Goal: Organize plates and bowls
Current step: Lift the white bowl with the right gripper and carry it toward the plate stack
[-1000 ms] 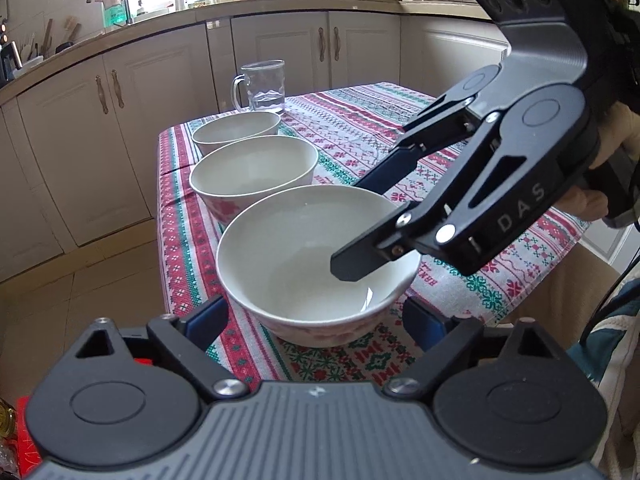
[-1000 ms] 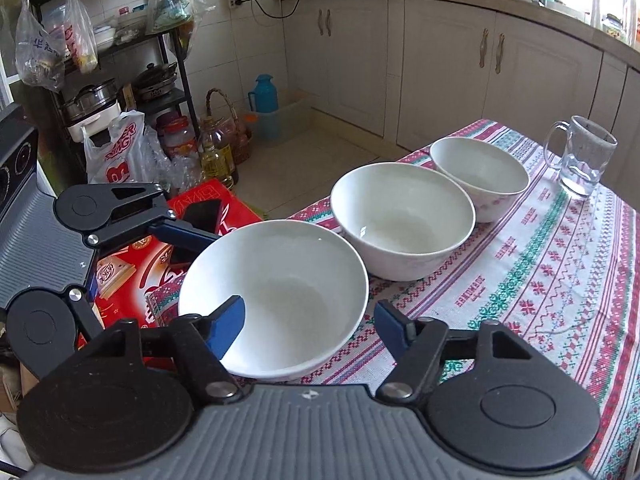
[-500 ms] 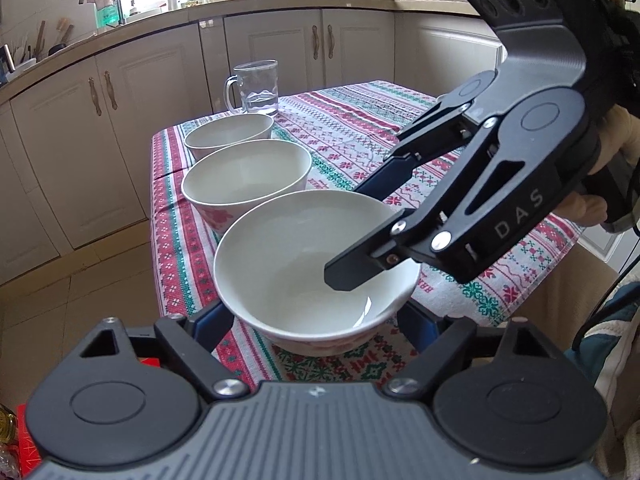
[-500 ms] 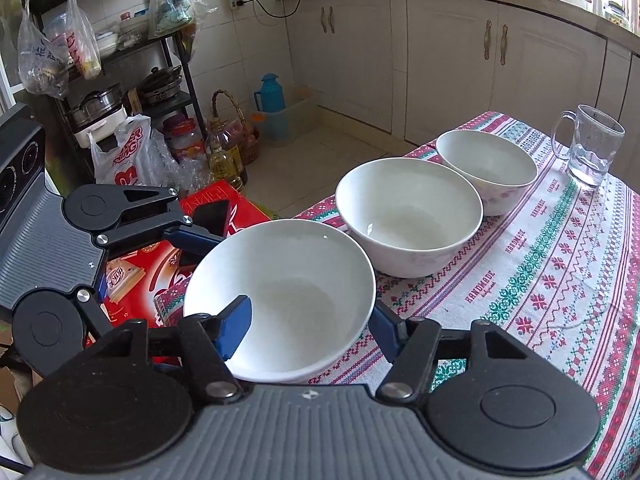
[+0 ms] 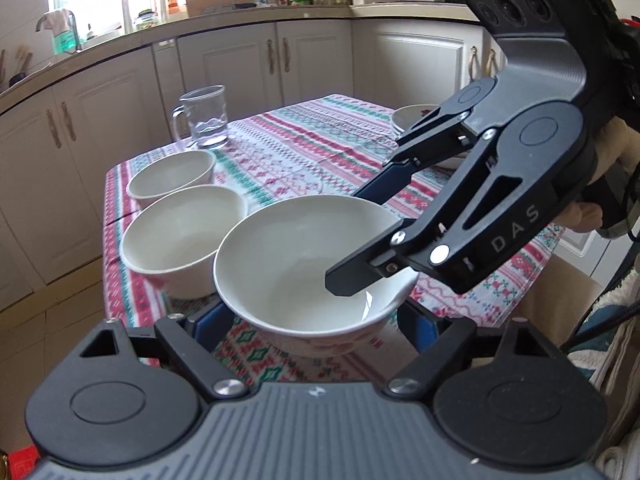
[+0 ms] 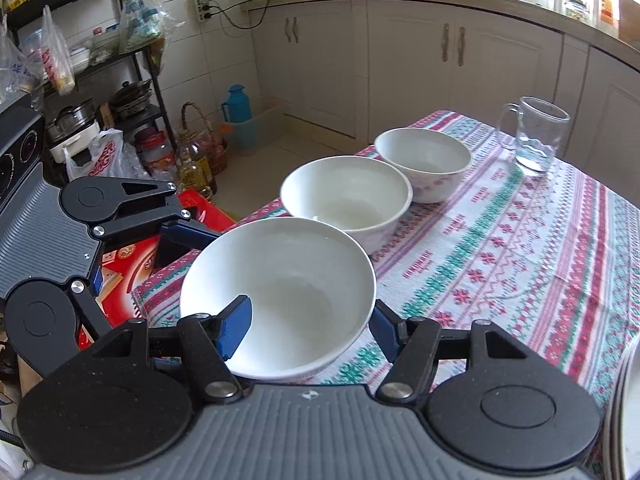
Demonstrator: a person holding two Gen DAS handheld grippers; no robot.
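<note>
Three white bowls stand in a row on the patterned tablecloth (image 6: 500,248). The nearest, largest bowl (image 5: 316,256) (image 6: 280,292) is raised off the cloth. My right gripper (image 6: 308,320) (image 5: 352,248) is shut on its rim, one blue finger inside, one outside. My left gripper (image 5: 316,324) (image 6: 176,244) straddles the same bowl from the other side, its blue fingers beside the wall; contact is not clear. The middle bowl (image 5: 180,236) (image 6: 348,196) and the small far bowl (image 5: 172,172) (image 6: 424,160) sit behind.
A glass mug (image 5: 204,118) (image 6: 532,136) stands past the bowls. A plate (image 5: 416,116) lies at the far right of the table, and a plate edge (image 6: 624,400) shows at the right. White cabinets, a red box (image 6: 132,256) and floor clutter surround the table.
The large bowl has risen off the cloth in the right gripper's grip and shifted toward the middle bowl. Both grippers rose with it.
</note>
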